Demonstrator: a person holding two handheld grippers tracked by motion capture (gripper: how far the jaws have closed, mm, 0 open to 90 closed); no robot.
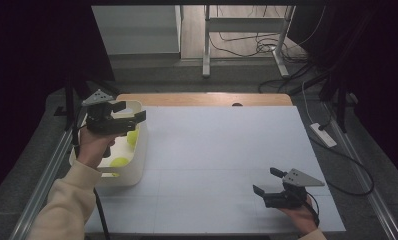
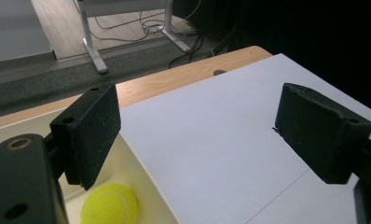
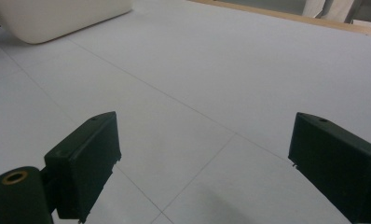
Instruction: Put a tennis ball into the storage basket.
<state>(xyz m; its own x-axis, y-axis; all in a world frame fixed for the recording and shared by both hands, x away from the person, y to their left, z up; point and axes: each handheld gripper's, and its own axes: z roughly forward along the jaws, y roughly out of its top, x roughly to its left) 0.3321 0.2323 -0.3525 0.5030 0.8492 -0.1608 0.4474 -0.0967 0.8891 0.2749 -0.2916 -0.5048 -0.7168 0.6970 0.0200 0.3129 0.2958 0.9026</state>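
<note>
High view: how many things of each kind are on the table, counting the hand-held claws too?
Yellow-green tennis balls: 2, one partly behind the left claw, one nearer the person, both in the bin
Cream bin: 1
Hand-held claws: 2, left claw above the bin, right claw low over the white table
Total: 5

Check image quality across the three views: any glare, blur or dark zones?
High view: dark at both sides and the top corners, the white table top evenly lit with no glare, and a soft shadow under the right tongs. Left gripper view: near pads soft, tennis ball fairly sharp, top right black. Right gripper view: flat light, faint shadow on the sheet, the tub slightly soft.
</note>
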